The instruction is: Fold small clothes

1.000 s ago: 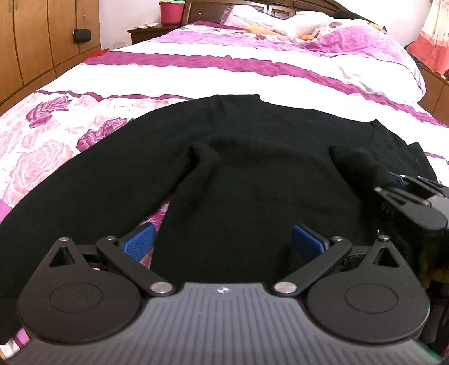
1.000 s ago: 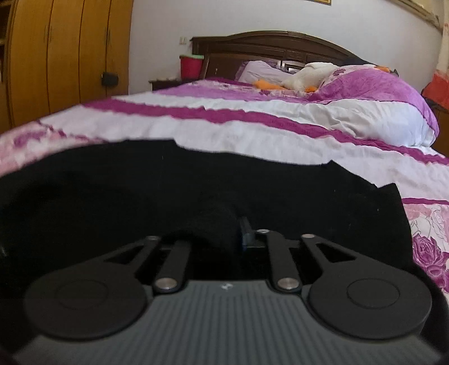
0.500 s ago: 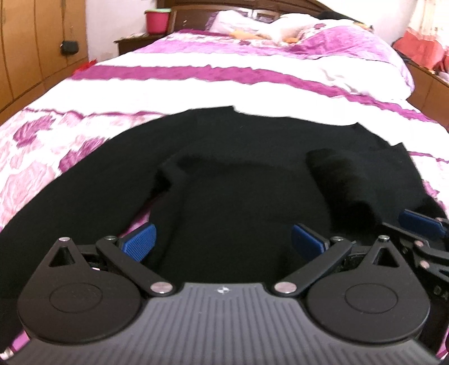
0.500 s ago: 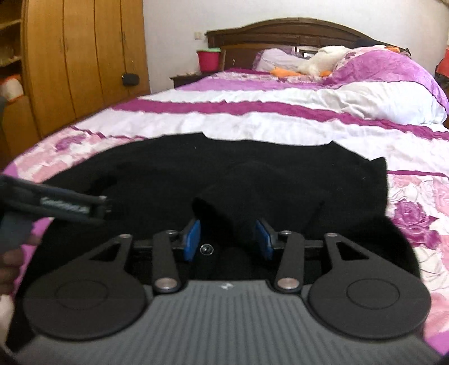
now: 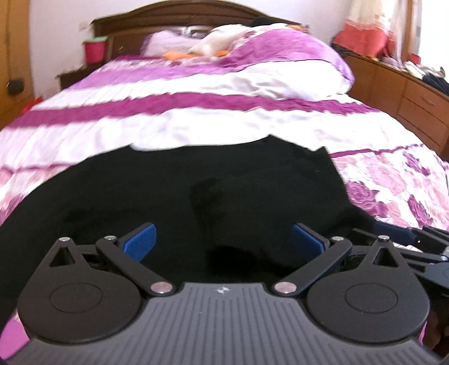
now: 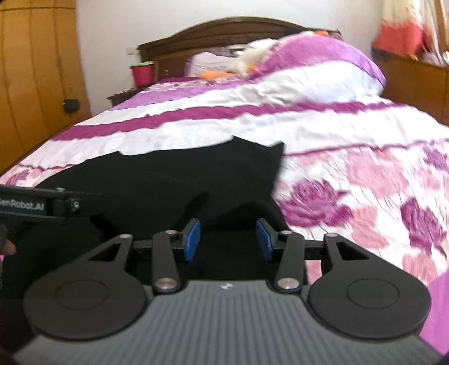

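Note:
A black long-sleeved garment [image 5: 157, 191] lies spread flat on the bed, with one sleeve [image 5: 224, 196] folded in over its body. My left gripper [image 5: 224, 241] hovers over the garment's near part, blue pads wide apart and nothing between them. My right gripper [image 6: 228, 238] is open over the garment's [image 6: 174, 179] right near edge; the cloth lies below the pads and is not pinched. The right gripper's fingers [image 5: 404, 234] show at the right edge of the left wrist view. The left gripper's finger [image 6: 42, 206] crosses the left side of the right wrist view.
The bedspread [image 5: 224, 118] is white with purple stripes and pink roses. Pillows [image 5: 280, 47] and a wooden headboard [image 5: 174, 11] stand at the far end. A red bucket [image 6: 142, 72] sits on a nightstand; a wardrobe [image 6: 33, 84] is left, a wooden dresser [image 5: 415, 95] right.
The right gripper opened and let go of the black sleeve, which now rests on the garment. Both grippers drew back, rose a little and swung toward the garment's right side.

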The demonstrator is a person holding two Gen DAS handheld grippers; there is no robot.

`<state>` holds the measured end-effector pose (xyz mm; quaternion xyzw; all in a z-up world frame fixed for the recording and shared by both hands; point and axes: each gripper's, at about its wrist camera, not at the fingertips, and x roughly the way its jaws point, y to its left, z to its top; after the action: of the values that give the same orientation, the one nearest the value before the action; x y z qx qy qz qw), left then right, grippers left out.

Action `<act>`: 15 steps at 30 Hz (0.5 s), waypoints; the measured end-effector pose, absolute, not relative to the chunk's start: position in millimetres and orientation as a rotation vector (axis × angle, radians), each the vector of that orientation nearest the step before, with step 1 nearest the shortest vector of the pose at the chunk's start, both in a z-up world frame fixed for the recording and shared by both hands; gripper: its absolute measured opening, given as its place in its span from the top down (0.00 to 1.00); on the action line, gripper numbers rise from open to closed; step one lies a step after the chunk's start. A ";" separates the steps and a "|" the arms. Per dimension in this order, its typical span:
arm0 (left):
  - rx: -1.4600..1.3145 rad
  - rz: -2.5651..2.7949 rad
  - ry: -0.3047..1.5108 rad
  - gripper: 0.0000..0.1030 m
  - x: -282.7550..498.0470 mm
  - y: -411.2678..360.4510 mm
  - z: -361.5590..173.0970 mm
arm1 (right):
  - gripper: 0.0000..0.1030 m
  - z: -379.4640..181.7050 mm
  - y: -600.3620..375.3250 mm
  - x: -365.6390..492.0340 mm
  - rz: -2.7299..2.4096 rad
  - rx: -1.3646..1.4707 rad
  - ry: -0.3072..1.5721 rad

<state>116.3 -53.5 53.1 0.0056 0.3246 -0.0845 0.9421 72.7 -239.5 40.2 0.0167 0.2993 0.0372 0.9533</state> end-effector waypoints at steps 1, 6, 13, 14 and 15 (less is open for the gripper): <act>0.035 -0.187 0.648 0.00 118.4 -64.1 51.5 | 0.55 37.8 -241.8 72.0 0.068 0.036 0.611; 0.145 -0.233 0.601 0.06 130.0 -107.3 39.9 | 0.55 26.7 -252.5 72.1 0.061 0.044 0.626; 0.198 -0.245 0.651 0.27 160.9 -135.4 9.0 | 0.55 19.2 -262.7 70.5 0.065 0.071 0.631; 0.205 -0.241 0.663 0.29 164.9 -137.6 3.9 | 0.55 18.0 -263.6 70.4 0.068 0.077 0.633; 0.214 -0.237 0.671 0.30 168.6 -139.1 -0.3 | 0.55 16.9 -264.0 70.3 0.071 0.079 0.634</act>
<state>168.6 -139.1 -0.3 0.1047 0.3280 -0.1158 0.9317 70.3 -264.0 16.9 0.0389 0.3115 0.0348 0.9488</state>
